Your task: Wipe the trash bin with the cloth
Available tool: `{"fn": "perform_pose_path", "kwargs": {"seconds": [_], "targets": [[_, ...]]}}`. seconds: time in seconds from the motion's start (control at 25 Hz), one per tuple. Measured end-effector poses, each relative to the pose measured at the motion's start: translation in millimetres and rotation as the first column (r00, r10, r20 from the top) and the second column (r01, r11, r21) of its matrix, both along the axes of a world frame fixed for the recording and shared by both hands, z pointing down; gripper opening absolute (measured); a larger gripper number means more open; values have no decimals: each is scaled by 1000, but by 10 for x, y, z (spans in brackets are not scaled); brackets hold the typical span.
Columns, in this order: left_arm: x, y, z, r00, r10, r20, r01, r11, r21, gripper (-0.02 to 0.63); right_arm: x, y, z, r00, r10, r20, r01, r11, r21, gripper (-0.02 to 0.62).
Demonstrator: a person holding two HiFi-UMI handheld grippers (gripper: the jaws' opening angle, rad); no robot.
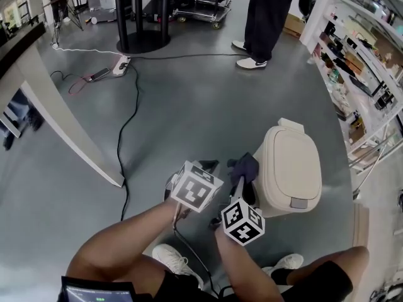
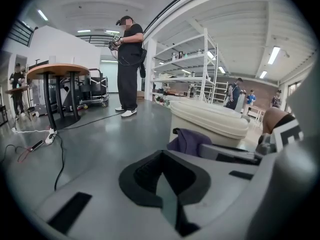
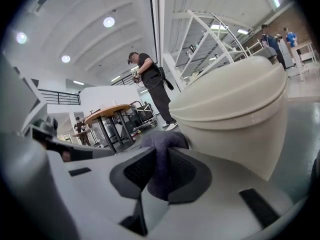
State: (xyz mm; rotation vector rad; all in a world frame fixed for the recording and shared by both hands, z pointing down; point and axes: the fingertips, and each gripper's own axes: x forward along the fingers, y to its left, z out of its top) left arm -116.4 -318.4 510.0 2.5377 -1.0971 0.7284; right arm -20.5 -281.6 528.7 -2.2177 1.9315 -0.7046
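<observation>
A beige lidded trash bin (image 1: pixel 291 172) stands on the grey floor, right of both grippers. My right gripper (image 1: pixel 242 182) is shut on a dark purple cloth (image 1: pixel 245 167), which touches the bin's left side below the lid. In the right gripper view the cloth (image 3: pixel 162 149) is pinched between the pads of the right gripper (image 3: pixel 160 170), and the bin (image 3: pixel 235 114) rises close on the right. My left gripper (image 1: pixel 203 167) hovers just left of the cloth. In its own view the left gripper (image 2: pixel 161 160) is shut on nothing; cloth (image 2: pixel 189 140) and bin (image 2: pixel 210 119) lie ahead to the right.
A black cable (image 1: pixel 129 118) runs over the floor to a power strip (image 1: pixel 121 65) at the far left. A slanted white panel (image 1: pixel 63 124) stands left. Behind are a round table base (image 1: pixel 143 39) and a standing person (image 1: pixel 264 17). Shelving (image 1: pixel 365 61) lines the right side.
</observation>
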Motion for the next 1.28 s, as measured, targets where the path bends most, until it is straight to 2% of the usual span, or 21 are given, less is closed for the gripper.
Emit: {"fn": "perform_pose_path", "kwargs": {"seconds": [0.12, 0.28, 0.36, 0.52, 0.88, 1.0, 1.12, 1.28], "targets": [[-14, -8, -49, 1000, 0, -12, 0, 1000, 9, 2, -35, -94, -74, 1000, 7, -5, -7, 1000, 18, 69], [-17, -61, -296, 997, 1, -73, 1, 999, 35, 2, 19, -181, -114, 999, 42, 2, -42, 998, 48, 69], [-66, -85, -340, 997, -4, -73, 7, 999, 48, 2, -1, -216, -130, 999, 35, -6, -35, 998, 48, 69], [16, -40, -277, 999, 29, -33, -27, 997, 75, 2, 106, -185, -73, 999, 43, -21, -43, 999, 12, 69], [162, 8, -195, 992, 97, 85, -110, 981, 159, 2, 176, -305, 281, 996, 83, 22, -82, 996, -35, 69], [198, -17, 2, 989, 93, 116, -107, 987, 120, 2, 221, -331, 457, 995, 97, 30, -95, 993, -73, 69], [228, -29, 135, 989, 92, 115, -100, 993, 63, 2, 265, -310, 675, 990, 131, 52, -125, 986, -112, 69], [206, -59, 235, 988, 93, 120, -99, 994, 44, 2, 254, -328, 997, 988, 149, 41, -141, 978, -155, 69]]}}
